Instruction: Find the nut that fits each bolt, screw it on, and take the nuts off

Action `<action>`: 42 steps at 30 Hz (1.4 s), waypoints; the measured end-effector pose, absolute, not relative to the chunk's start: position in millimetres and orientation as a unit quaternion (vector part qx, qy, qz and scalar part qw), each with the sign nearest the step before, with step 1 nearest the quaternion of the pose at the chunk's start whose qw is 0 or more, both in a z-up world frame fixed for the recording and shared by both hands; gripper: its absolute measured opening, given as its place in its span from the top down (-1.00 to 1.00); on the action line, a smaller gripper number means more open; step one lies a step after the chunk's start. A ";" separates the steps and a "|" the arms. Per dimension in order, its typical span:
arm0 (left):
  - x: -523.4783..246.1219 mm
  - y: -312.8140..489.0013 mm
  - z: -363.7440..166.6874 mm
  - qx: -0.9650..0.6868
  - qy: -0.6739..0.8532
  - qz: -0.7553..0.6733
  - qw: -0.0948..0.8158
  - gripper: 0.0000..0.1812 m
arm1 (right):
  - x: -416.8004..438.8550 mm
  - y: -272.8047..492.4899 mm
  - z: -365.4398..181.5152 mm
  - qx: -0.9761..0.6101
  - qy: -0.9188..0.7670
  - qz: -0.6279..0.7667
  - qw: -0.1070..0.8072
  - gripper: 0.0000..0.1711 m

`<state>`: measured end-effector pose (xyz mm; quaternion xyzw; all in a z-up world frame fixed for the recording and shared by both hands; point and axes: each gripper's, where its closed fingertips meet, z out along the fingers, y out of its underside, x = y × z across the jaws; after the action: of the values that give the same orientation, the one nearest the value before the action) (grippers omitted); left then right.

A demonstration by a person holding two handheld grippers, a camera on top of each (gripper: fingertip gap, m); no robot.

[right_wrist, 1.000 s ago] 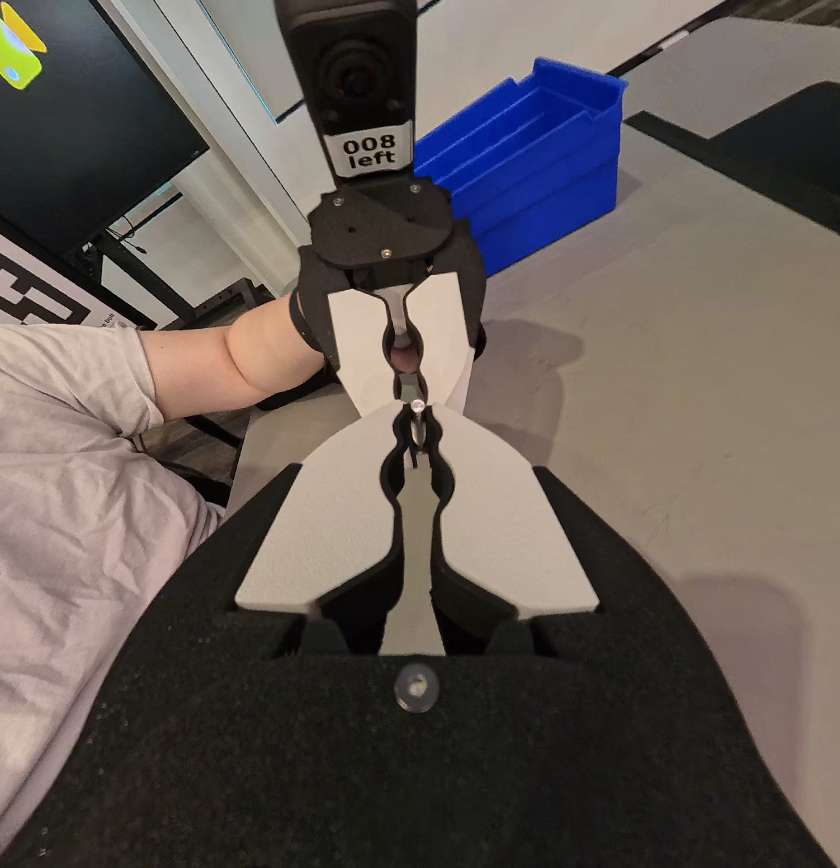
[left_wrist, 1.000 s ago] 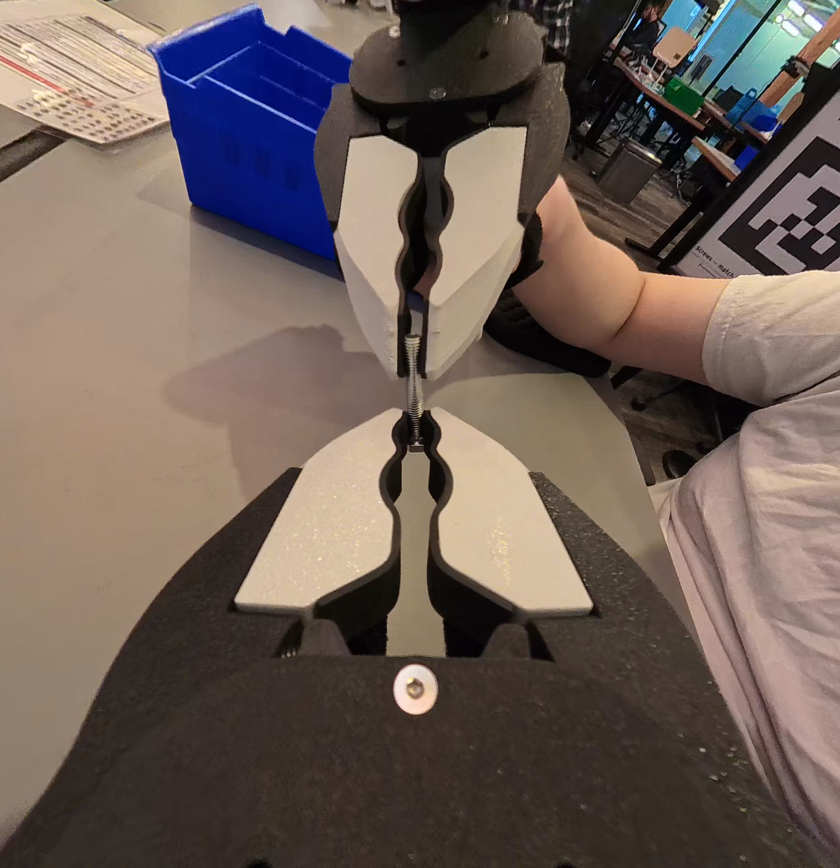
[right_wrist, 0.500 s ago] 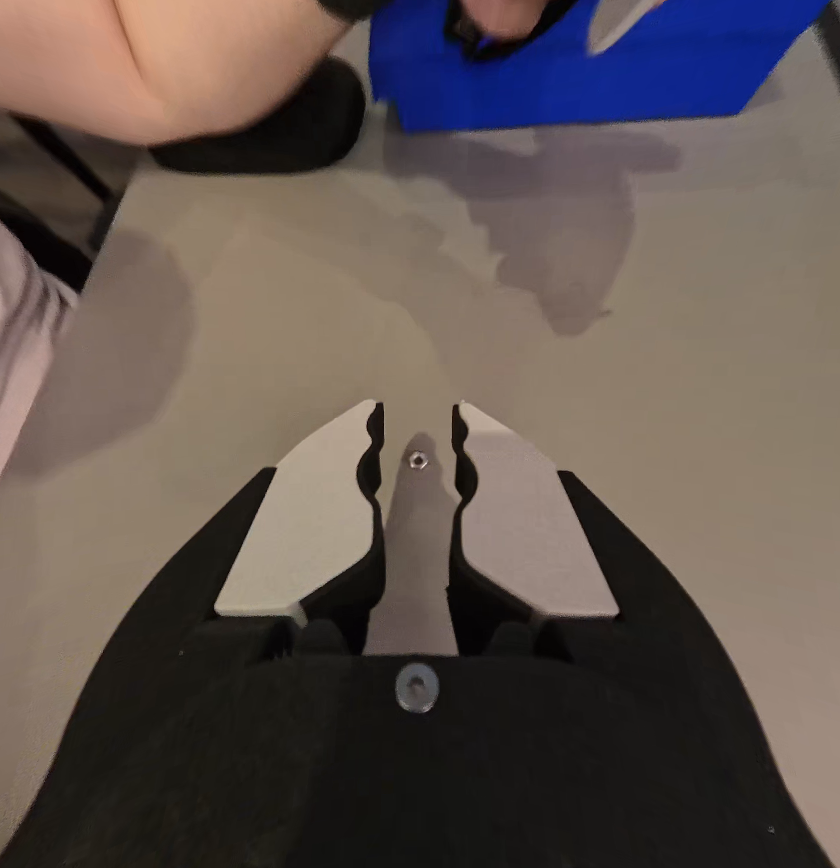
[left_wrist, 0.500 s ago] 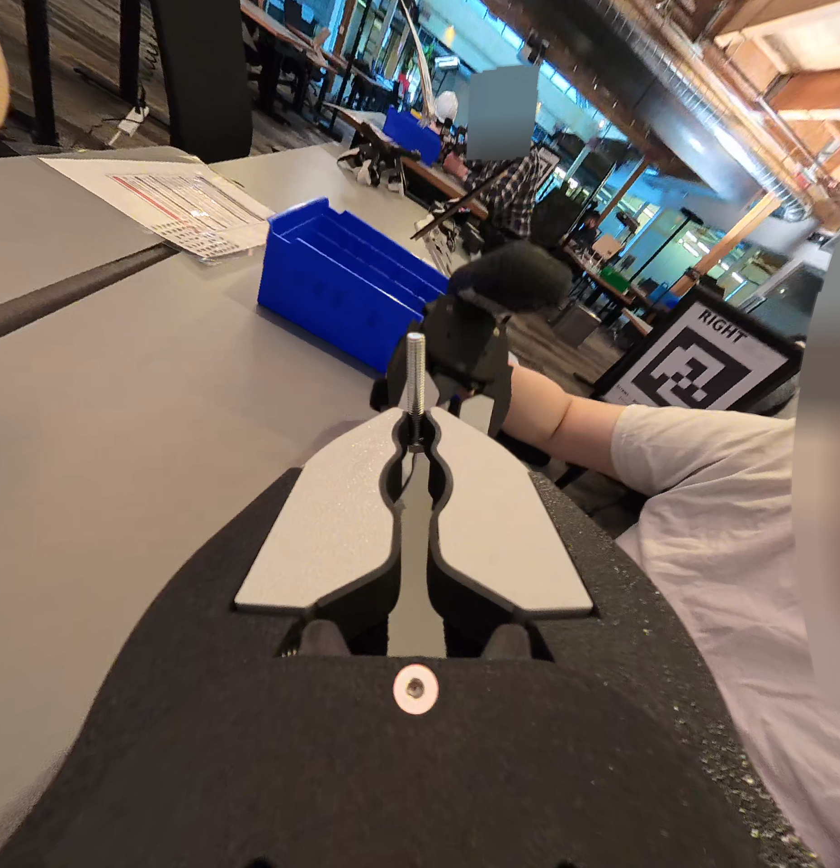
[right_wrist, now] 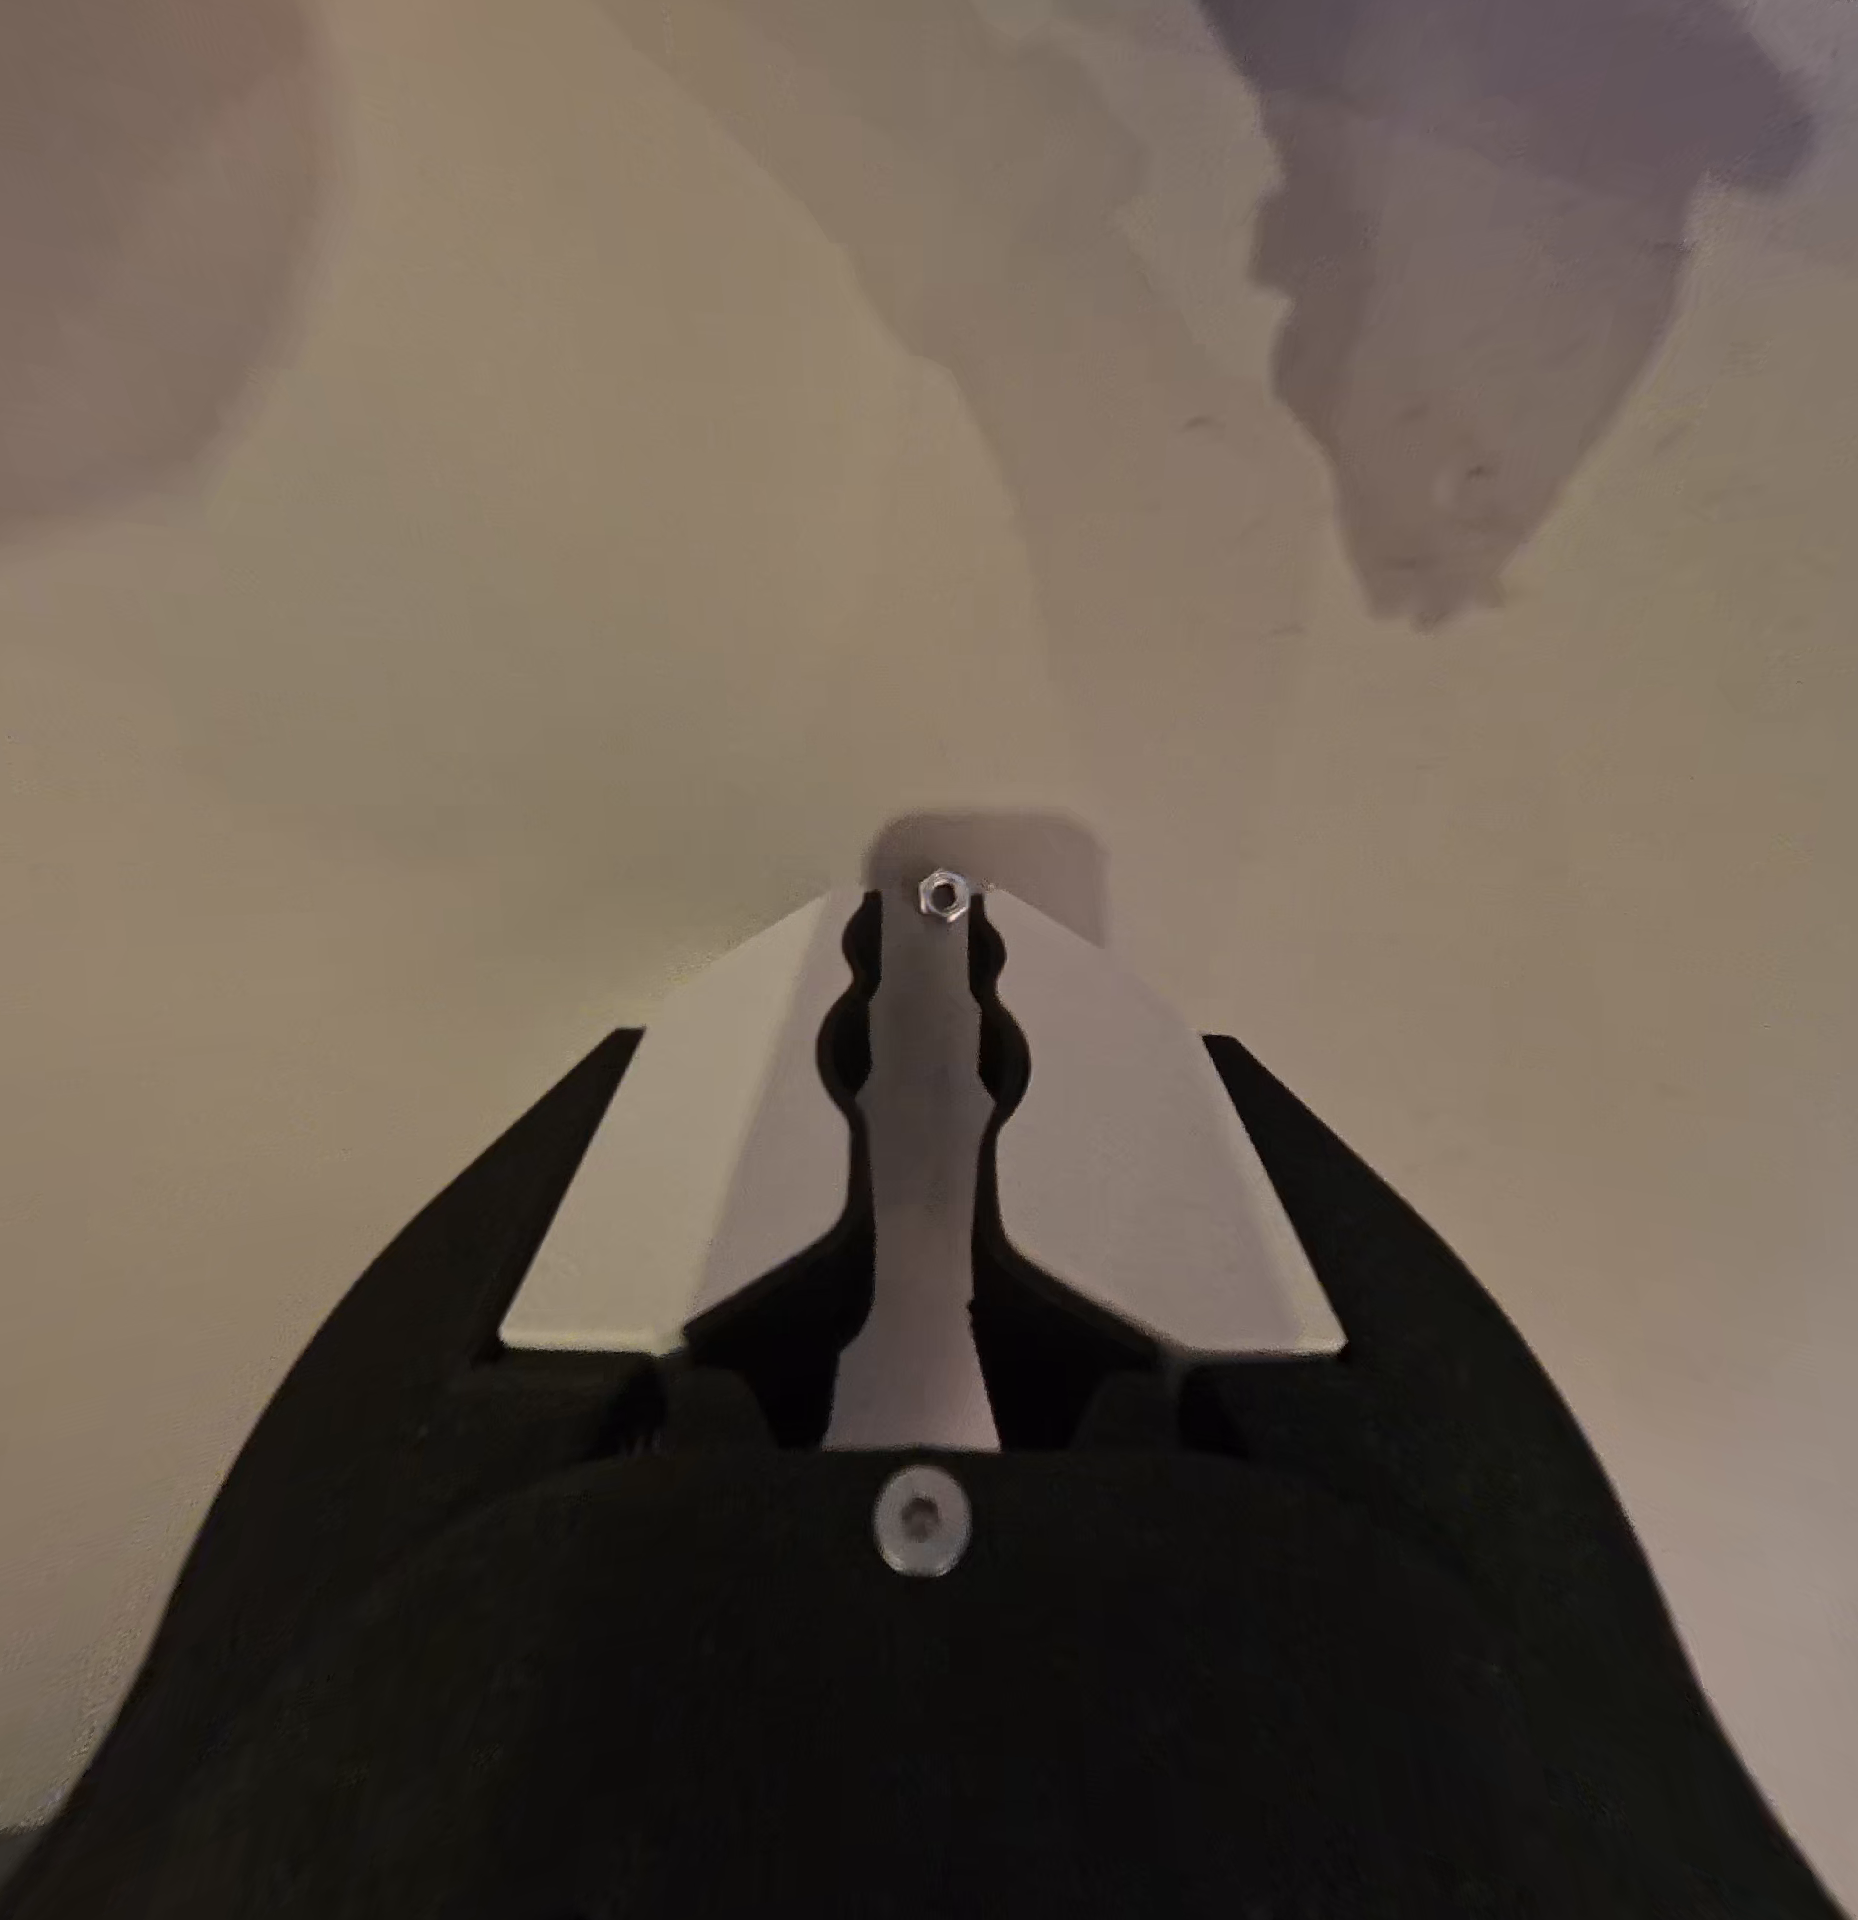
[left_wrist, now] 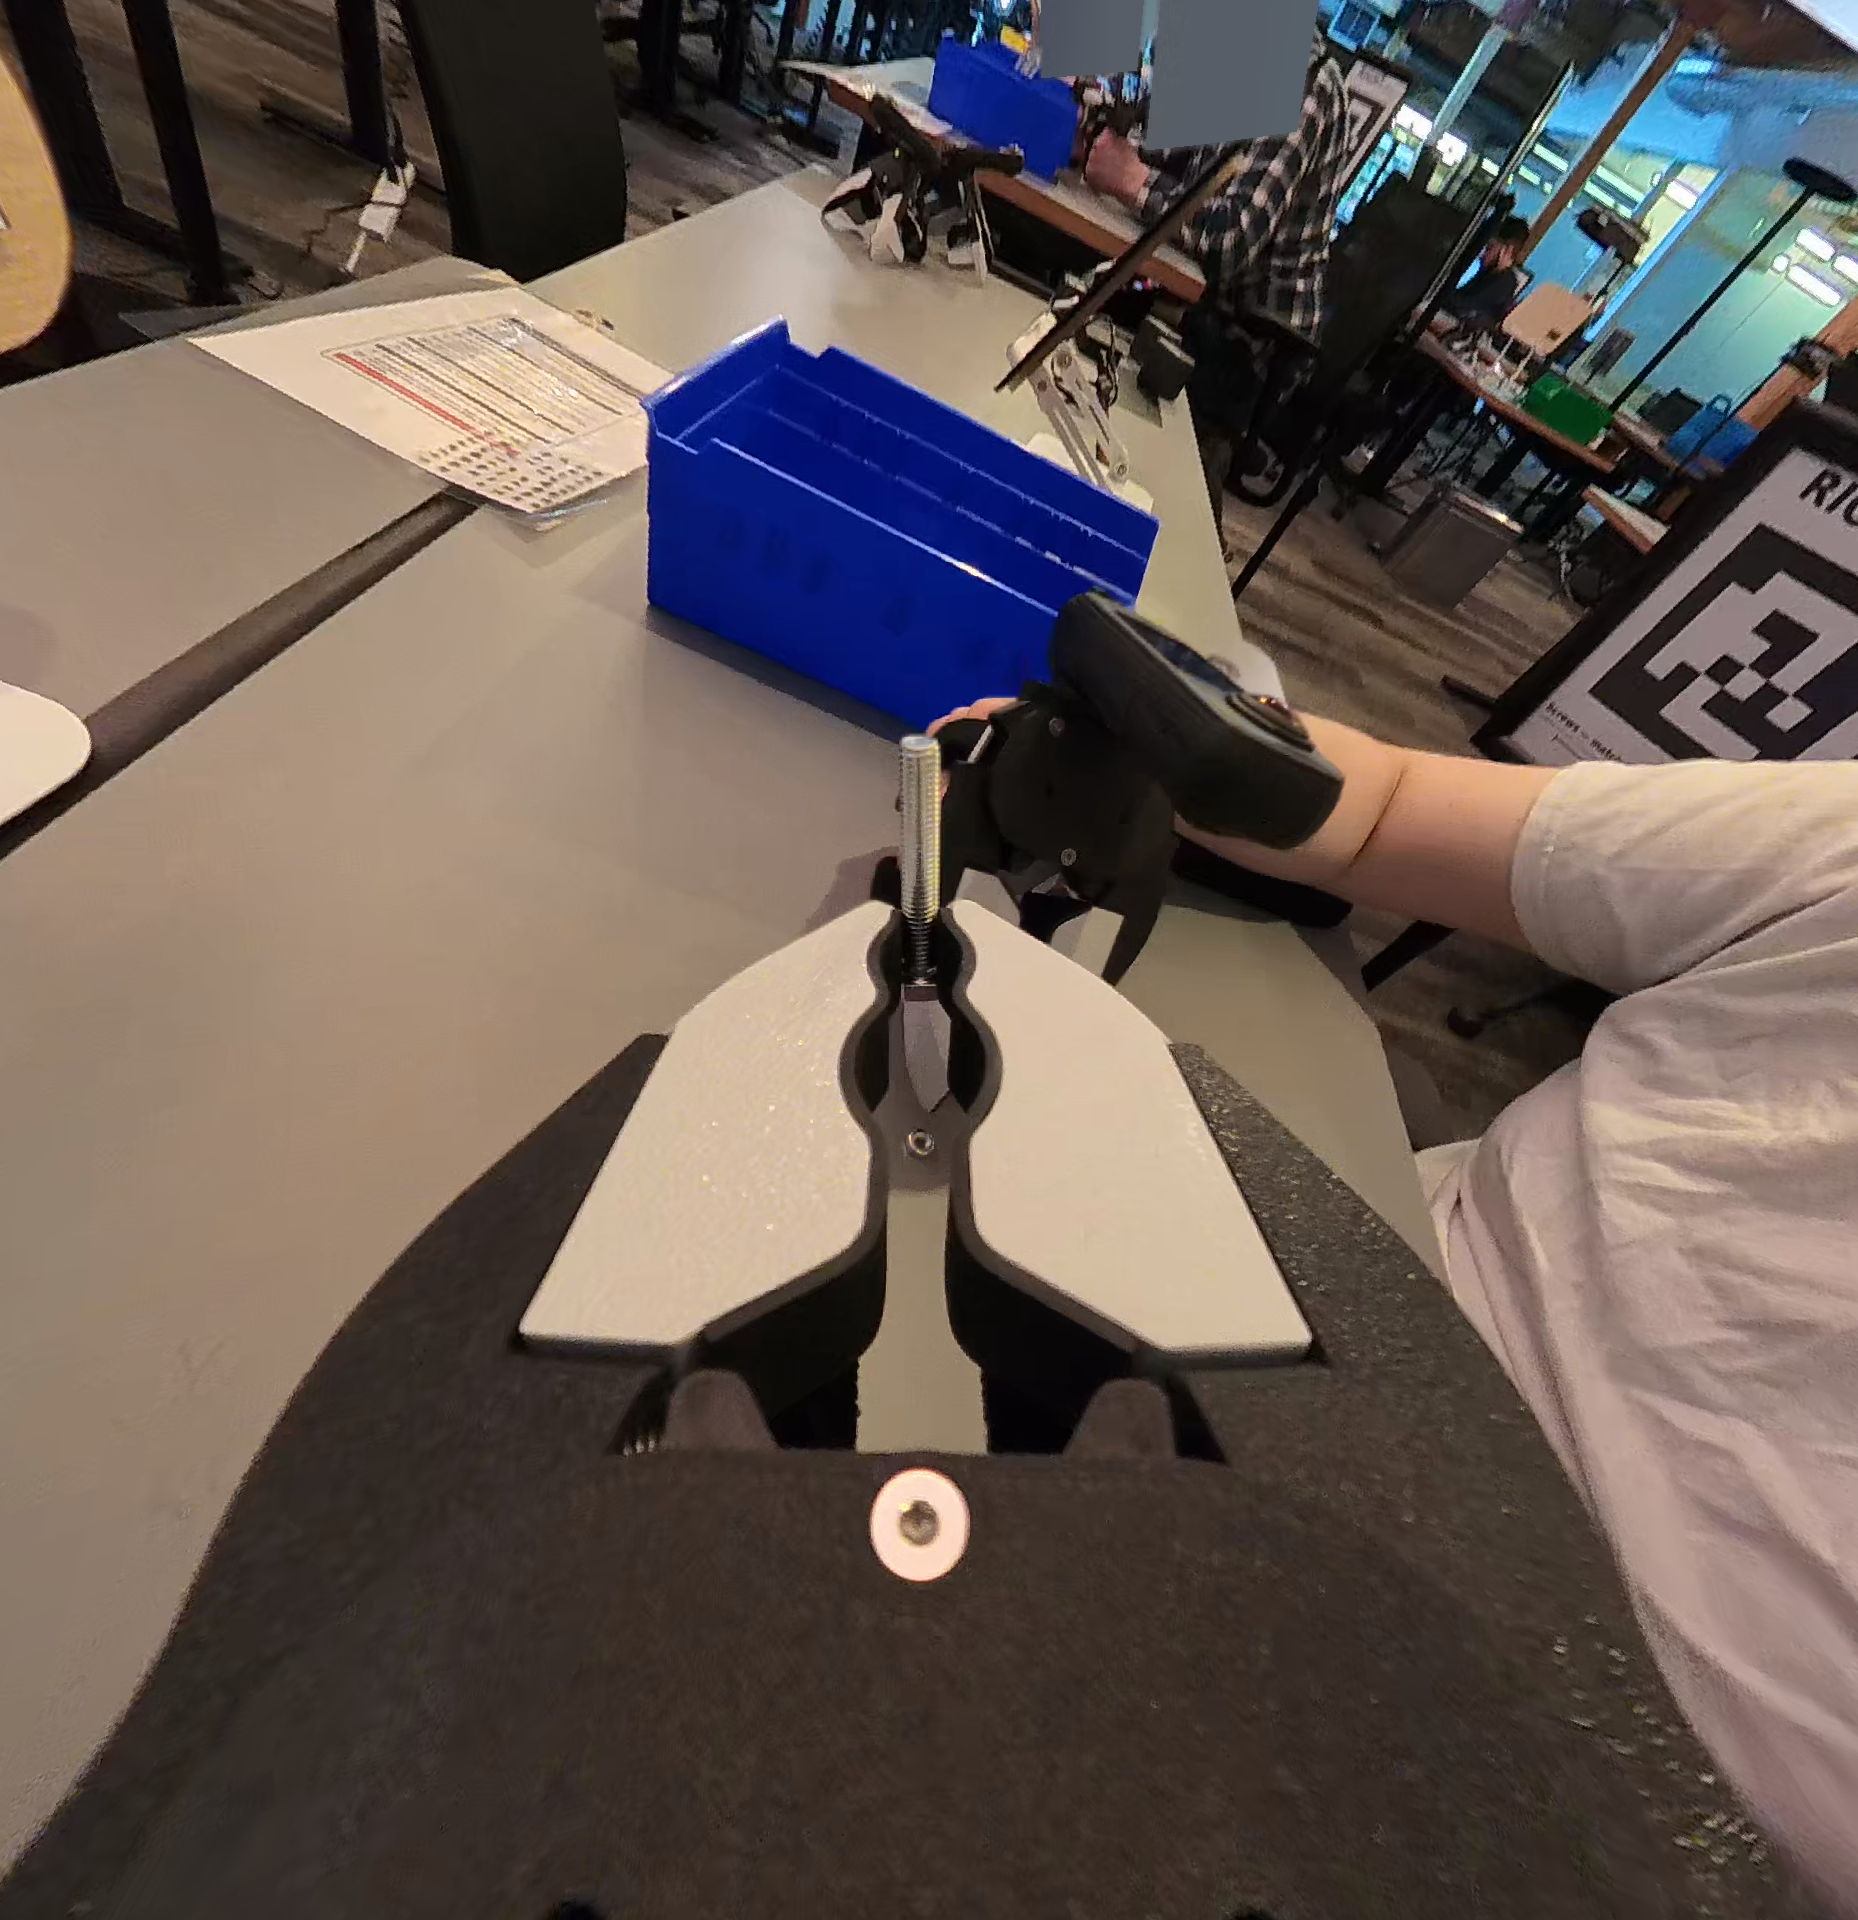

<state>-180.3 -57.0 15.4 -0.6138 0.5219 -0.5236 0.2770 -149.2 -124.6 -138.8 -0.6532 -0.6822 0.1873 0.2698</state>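
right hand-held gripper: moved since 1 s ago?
Yes. The right hand-held gripper has left the bolt tip, dropped to the table nearer the person, and opened over the nut.

Left gripper [left_wrist: 919, 940] clamped on the lower end of an upright threaded bolt [left_wrist: 919, 831] above the grey table [left_wrist: 385, 831]. Beyond it, the right gripper [left_wrist: 1070, 821] points down at the tabletop near a blue bin [left_wrist: 883, 551]; a printed sheet [left_wrist: 468, 400] lies farther left.
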 end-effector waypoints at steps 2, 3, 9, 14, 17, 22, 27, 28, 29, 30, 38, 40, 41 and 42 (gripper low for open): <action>-177.9 -60.1 12.6 -0.613 0.530 -0.518 0.273 0.95 | -152.6 -126.4 -146.0 -0.643 -0.691 0.193 0.269 0.82; -176.6 -61.5 12.1 -0.611 0.532 -0.519 0.272 0.95 | -152.9 -126.7 -149.2 -0.642 -0.694 0.194 0.263 0.80; -173.0 -68.9 13.9 -0.598 0.544 -0.525 0.269 0.95 | -154.4 -119.8 -142.0 -0.641 -0.679 0.226 0.277 0.77; -174.0 -69.5 16.7 -0.595 0.543 -0.529 0.269 0.95 | -154.1 -119.6 -156.5 -0.644 -0.693 0.210 0.247 0.80; -174.1 -69.2 15.6 -0.596 0.543 -0.530 0.265 0.95 | -156.7 -121.1 -157.9 -0.647 -0.692 0.215 0.238 0.83; -172.6 -73.0 14.2 -0.593 0.550 -0.528 0.259 0.95 | -154.8 -118.9 -158.1 -0.654 -0.685 0.219 0.236 0.85; -170.9 -72.5 7.8 -0.597 0.556 -0.518 0.256 0.95 | -153.2 -117.1 -158.2 -0.663 -0.677 0.218 0.232 0.89; -170.6 -70.9 5.6 -0.600 0.556 -0.514 0.258 0.95 | -151.9 -117.2 -157.6 -0.664 -0.679 0.213 0.232 0.89; -170.1 -68.2 2.5 -0.604 0.557 -0.505 0.263 0.95 | -151.2 -118.5 -153.4 -0.660 -0.681 0.212 0.235 0.89; -169.9 -65.1 -2.2 -0.610 0.561 -0.492 0.268 0.95 | -152.1 -120.8 -142.8 -0.655 -0.680 0.218 0.245 0.89; -145.2 -76.3 -32.0 -0.565 0.642 -0.399 0.330 0.95 | -145.9 -108.9 22.8 -0.653 -0.514 0.289 0.475 0.89; -137.5 -86.4 -33.0 -0.539 0.661 -0.389 0.349 0.95 | -141.6 -108.9 25.8 -0.662 -0.502 0.295 0.472 0.89; -135.0 -89.2 -33.2 -0.531 0.667 -0.380 0.358 0.95 | -141.5 -109.8 22.6 -0.661 -0.510 0.288 0.469 0.89; -133.3 -92.6 -32.7 -0.522 0.674 -0.375 0.364 0.95 | -139.9 -106.3 18.3 -0.665 -0.516 0.263 0.472 0.89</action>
<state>-133.3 -92.6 -32.7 -0.5219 0.6742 -0.3750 0.3639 -139.9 -106.3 18.3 -0.6646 -0.5164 0.2629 0.4717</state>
